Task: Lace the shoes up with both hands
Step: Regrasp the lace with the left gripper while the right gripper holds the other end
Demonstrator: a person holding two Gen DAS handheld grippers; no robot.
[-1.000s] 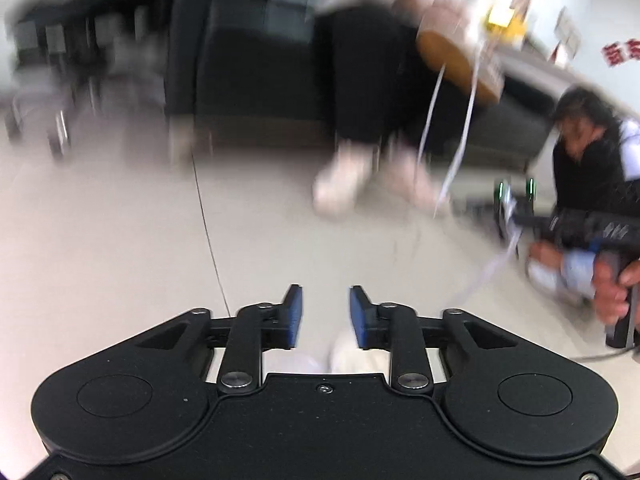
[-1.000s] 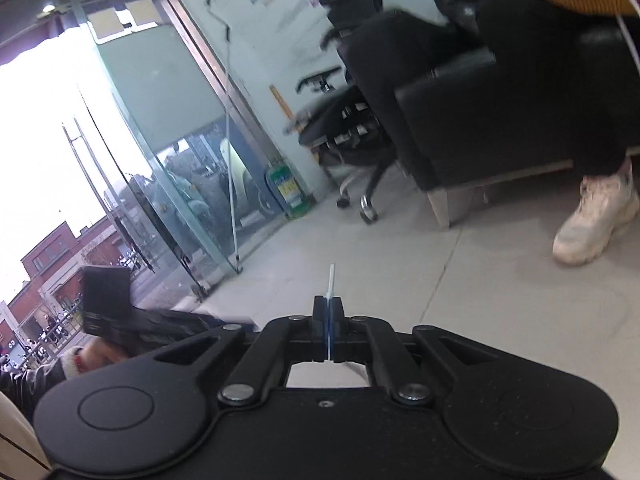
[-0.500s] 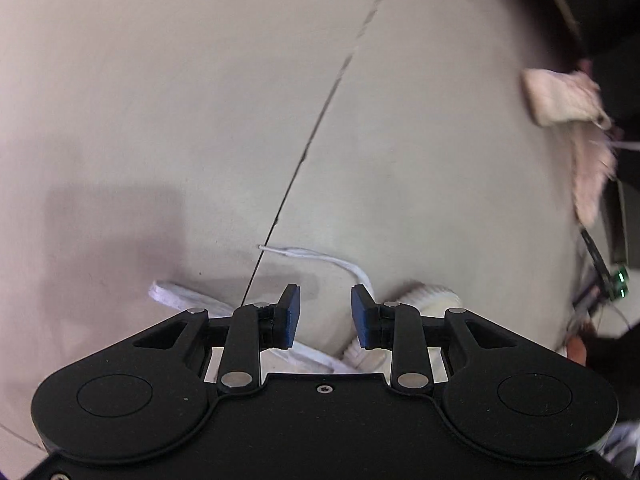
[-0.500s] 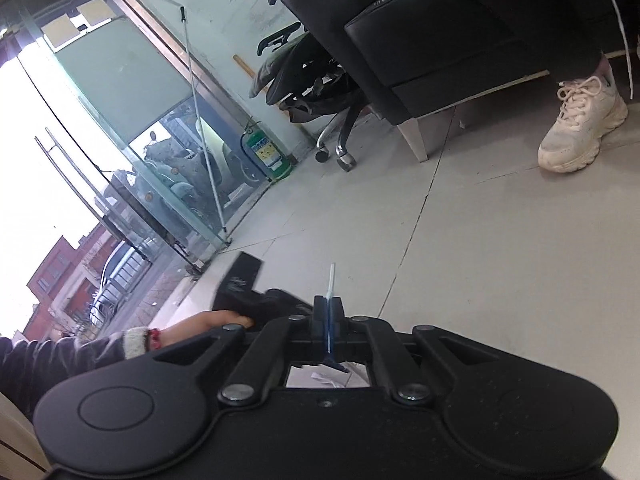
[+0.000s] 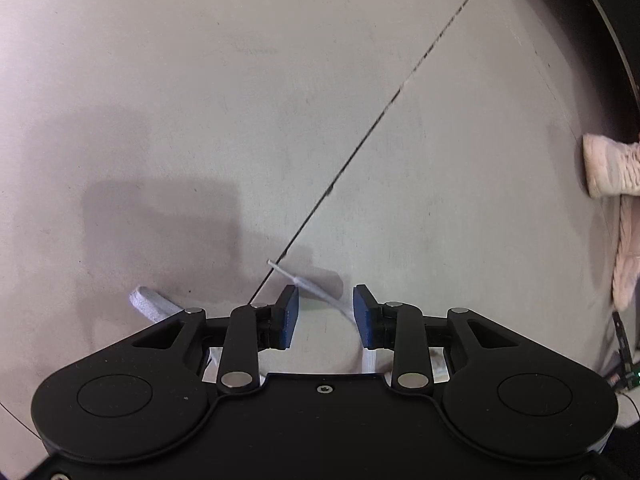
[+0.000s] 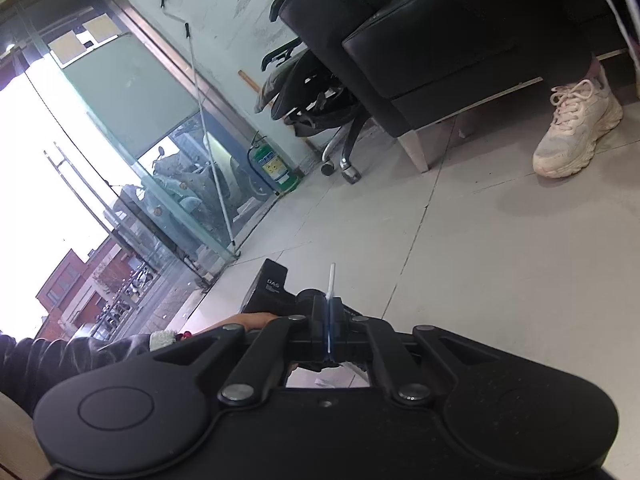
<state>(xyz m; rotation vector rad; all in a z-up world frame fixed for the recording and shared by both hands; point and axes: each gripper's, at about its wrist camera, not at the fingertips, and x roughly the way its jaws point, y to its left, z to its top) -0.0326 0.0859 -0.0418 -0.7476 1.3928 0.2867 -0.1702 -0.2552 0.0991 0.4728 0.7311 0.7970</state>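
My left gripper point(image 5: 326, 312) points down at the tiled floor with its blue pads apart. A white lace end point(image 5: 308, 285) with a thin clear tip lies on the floor between and just ahead of the pads, untouched. A second flat white lace piece point(image 5: 150, 305) lies to the left, partly hidden under the gripper body. My right gripper point(image 6: 329, 320) is shut on another white lace tip point(image 6: 331, 280), which sticks up past the pads. The shoe being laced is hidden below the grippers.
A seated person's pale sneaker point(image 6: 576, 132) rests on the floor by a black sofa point(image 6: 432, 48); the same footwear point(image 5: 612, 184) shows at the right edge. An office chair point(image 6: 320, 112) and glass doors point(image 6: 140, 152) stand behind. A sleeved hand point(image 6: 248, 322) holds the other handle.
My left gripper swung from looking across the room to pointing down at the floor, then closed in on the lace end. The right gripper dipped slightly, still clamping its lace tip.
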